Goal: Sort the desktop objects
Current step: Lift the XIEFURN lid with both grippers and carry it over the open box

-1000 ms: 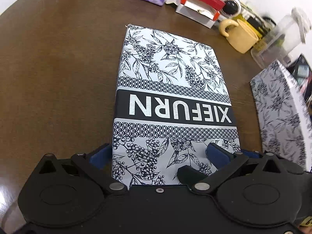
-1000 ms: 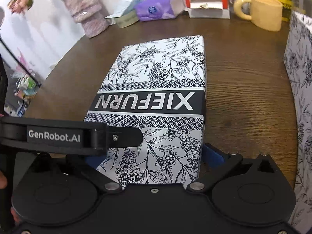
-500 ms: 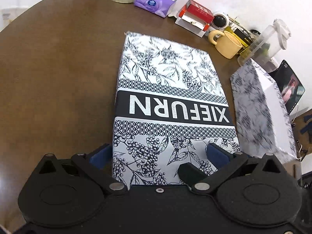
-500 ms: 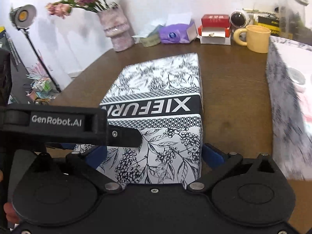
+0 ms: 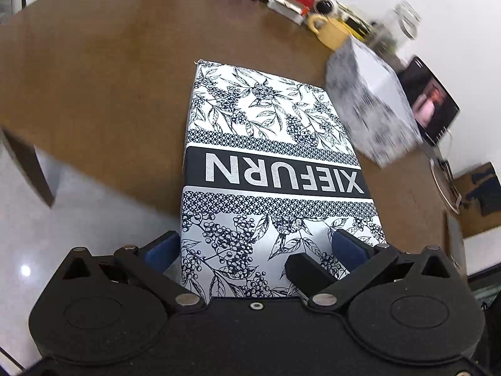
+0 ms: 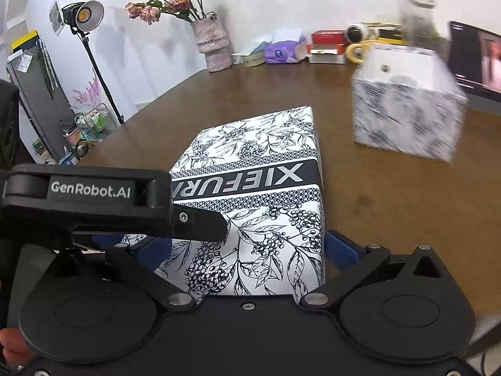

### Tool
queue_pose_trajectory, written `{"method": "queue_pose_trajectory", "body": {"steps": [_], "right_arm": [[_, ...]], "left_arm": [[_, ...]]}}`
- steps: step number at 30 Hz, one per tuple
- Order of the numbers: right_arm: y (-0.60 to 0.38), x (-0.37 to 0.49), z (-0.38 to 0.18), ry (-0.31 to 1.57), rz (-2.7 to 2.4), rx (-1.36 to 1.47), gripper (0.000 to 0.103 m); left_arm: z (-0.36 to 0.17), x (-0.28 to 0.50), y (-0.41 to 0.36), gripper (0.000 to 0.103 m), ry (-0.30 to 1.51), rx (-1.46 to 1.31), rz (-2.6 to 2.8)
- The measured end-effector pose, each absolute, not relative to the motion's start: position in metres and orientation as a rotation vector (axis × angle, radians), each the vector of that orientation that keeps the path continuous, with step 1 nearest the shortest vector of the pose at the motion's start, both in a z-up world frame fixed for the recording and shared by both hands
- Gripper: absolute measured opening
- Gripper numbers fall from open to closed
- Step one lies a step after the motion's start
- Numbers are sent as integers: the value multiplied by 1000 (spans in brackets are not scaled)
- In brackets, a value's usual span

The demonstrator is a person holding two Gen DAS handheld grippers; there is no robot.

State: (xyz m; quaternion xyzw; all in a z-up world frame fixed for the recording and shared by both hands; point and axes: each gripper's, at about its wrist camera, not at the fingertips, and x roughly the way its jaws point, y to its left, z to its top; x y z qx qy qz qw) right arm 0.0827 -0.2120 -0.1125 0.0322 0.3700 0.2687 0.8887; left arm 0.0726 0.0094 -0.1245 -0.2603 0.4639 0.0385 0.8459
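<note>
We see the brown counter [image 5: 94,78] below the raised floral lid [image 5: 269,169], which both tongs pinch by its near end: left tongs [image 5: 260,247] and right tongs [image 6: 247,247], level, pads on opposite sides. The open box [image 6: 404,119] stands beyond, right.

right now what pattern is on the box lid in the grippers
Black-and-white leaves and berries on the box lid, with a dark XIEFURN band; clearest from the left wrist.

vase of flowers [image 6: 210,44] | studio lamp [image 6: 84,15] | screen [image 6: 476,59] | brown table [image 5: 94,72]
</note>
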Motion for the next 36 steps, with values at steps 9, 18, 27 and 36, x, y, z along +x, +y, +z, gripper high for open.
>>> {"method": "queue_pose_trajectory", "body": {"steps": [9,18,27,36], "right_arm": [[-263,18,-113,779,476,125,103],[-292,-2,-112,763,404,170,103],[-299,18,-102,690,363,160,103],[-276,113,-85,588,346,139,103]], "left_arm": [[-117,31,-40,103,1024,-455,-10],[-108,34,-68,103,997,-390,-88],[-95,48,-89,103,943,-343,-162],[-76,140,-58,103,829,-328,-198]]}}
